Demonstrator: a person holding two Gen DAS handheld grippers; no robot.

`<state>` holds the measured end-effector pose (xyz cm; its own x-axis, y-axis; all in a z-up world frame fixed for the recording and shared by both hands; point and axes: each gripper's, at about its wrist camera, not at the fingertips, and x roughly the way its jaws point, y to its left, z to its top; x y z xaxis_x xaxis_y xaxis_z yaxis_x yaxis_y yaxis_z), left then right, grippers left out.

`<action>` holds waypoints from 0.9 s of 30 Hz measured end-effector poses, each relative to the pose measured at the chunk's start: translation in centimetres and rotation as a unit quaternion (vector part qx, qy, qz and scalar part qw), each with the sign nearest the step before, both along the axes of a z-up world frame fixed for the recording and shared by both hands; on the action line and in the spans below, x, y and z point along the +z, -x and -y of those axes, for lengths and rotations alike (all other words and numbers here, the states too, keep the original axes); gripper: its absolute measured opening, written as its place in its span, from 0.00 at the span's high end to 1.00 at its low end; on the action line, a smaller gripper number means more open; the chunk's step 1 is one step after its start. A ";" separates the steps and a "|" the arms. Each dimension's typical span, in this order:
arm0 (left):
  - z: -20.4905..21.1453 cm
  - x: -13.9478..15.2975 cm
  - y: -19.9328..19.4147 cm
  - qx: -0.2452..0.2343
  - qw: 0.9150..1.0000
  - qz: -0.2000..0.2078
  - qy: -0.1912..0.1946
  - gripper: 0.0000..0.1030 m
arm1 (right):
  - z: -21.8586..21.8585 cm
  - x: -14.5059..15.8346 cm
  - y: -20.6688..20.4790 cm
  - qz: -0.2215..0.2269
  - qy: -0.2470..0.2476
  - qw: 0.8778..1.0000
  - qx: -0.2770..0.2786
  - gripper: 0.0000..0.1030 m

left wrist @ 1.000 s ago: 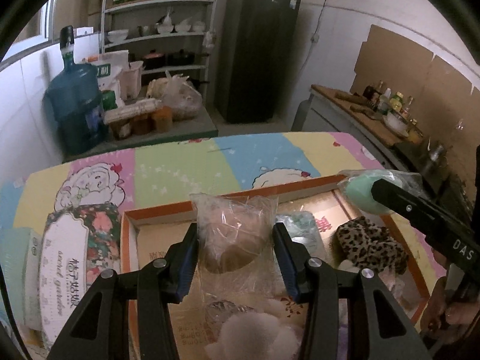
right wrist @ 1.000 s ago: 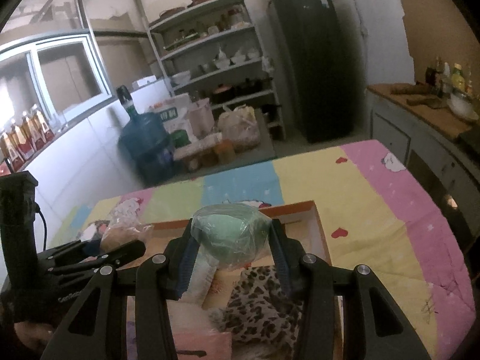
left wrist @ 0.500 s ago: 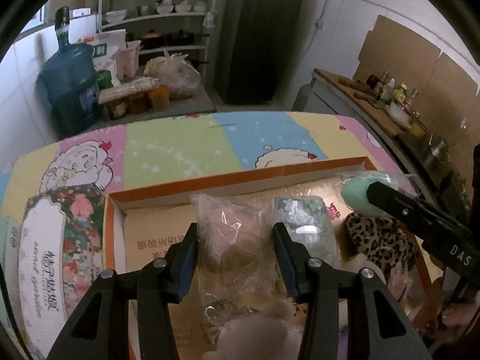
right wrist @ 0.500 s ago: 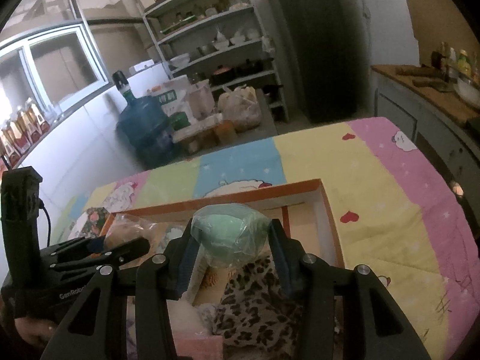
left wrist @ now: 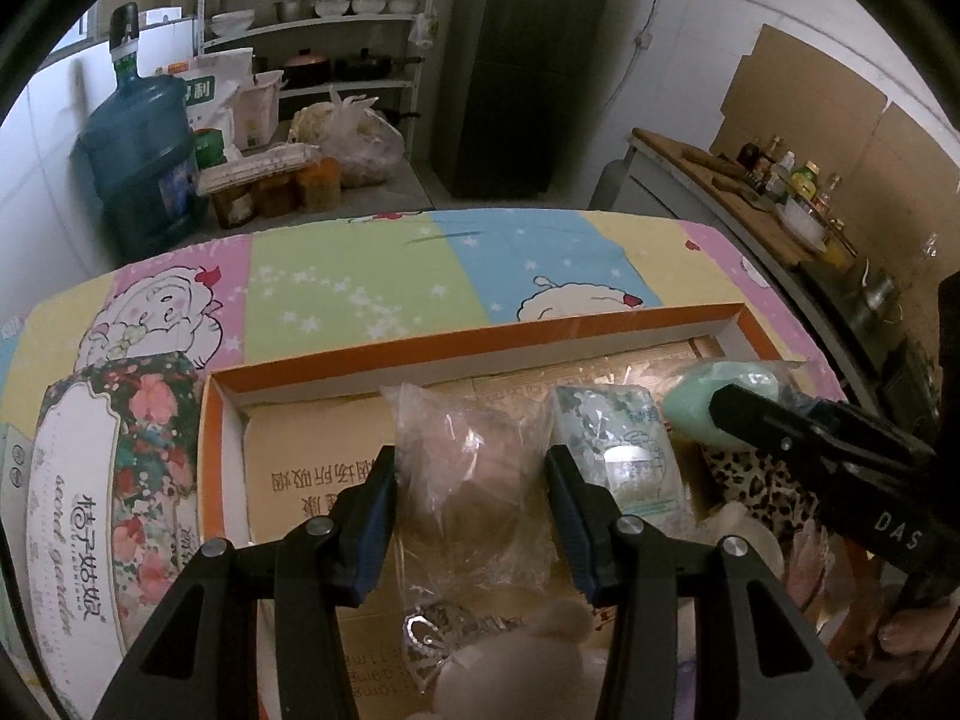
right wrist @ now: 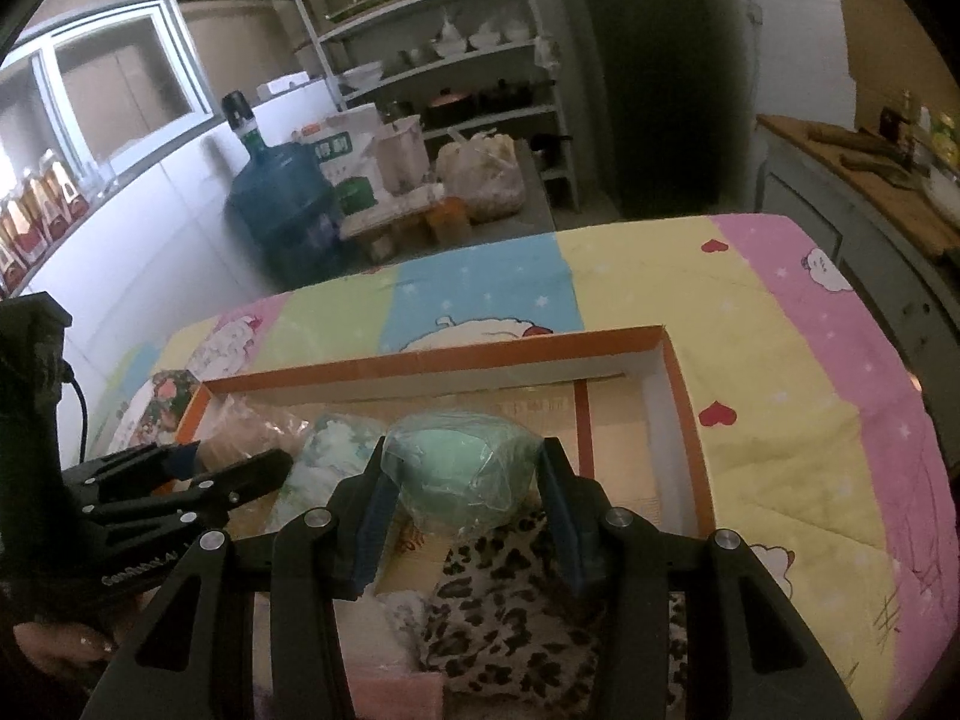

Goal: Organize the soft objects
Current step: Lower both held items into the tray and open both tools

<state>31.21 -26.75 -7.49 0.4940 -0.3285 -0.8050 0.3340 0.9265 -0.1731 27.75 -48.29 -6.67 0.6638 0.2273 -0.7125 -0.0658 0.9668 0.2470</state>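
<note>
My left gripper (left wrist: pixel 471 468) is shut on a clear bag with a pinkish-brown soft item (left wrist: pixel 474 480), held over the left half of the orange-rimmed cardboard box (left wrist: pixel 480 339). My right gripper (right wrist: pixel 462 468) is shut on a clear bag with a mint-green soft item (right wrist: pixel 462 471), held over the box's middle. In the right wrist view the left gripper (right wrist: pixel 240 468) and its bag (right wrist: pixel 240 432) show at the left. In the left wrist view the green item (left wrist: pixel 714 396) shows at the right. A wrapped pale-green pack (left wrist: pixel 618 450) lies between them.
A leopard-print cloth (right wrist: pixel 510 606), a pink item (right wrist: pixel 396 690) and a fluffy cream toy (left wrist: pixel 510 666) lie in the box's near part. A floral box (left wrist: pixel 90 492) lies left of it. The table has a pastel cartoon cloth (right wrist: pixel 780 360). Counter at right.
Both grippers have moved forward and lower over the box with their bags still held. More of the box floor shows now.
</note>
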 end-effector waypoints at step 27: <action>-0.9 2.1 2.5 0.005 0.999 0.037 0.000 0.32 | -0.9 1.3 1.7 0.012 0.017 1.000 -0.009 0.35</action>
<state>28.71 -25.86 -5.34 0.5548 -0.3241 -0.7663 0.3368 0.9297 -0.1493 26.07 -47.42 -5.40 0.6851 0.1905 -0.7031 -0.0530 0.9757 0.2128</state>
